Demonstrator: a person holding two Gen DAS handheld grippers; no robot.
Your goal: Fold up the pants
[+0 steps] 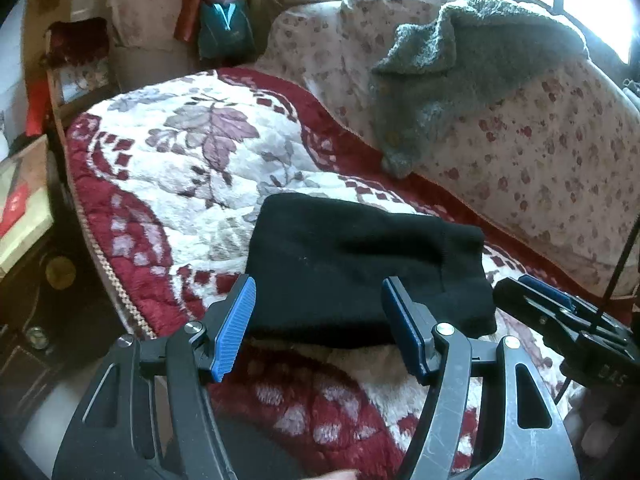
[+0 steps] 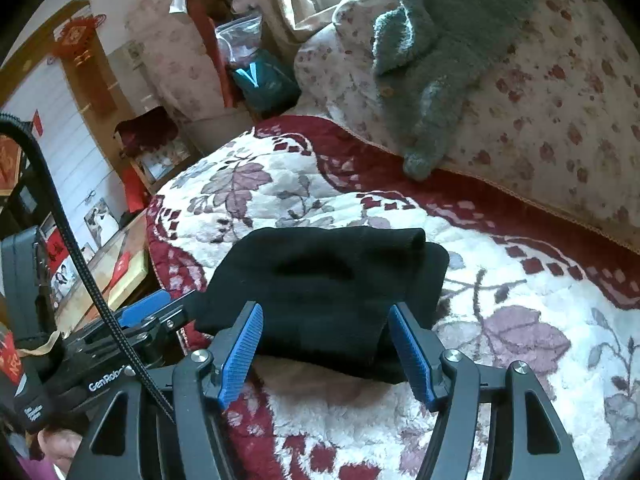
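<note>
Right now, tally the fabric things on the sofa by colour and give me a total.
Black: 1, the folded pants lying on the cover.
Grey: 1, the fuzzy garment draped over the backrest.
Red and white: 1, the floral seat cover.
Total: 3.

Black pants [image 1: 360, 264] on red-and-white floral blanket [image 1: 176, 160]

left gripper [image 1: 320, 328] fingers spread, empty, angled downward, right gripper [image 2: 326, 350] alongside, fingers spread, empty
</note>
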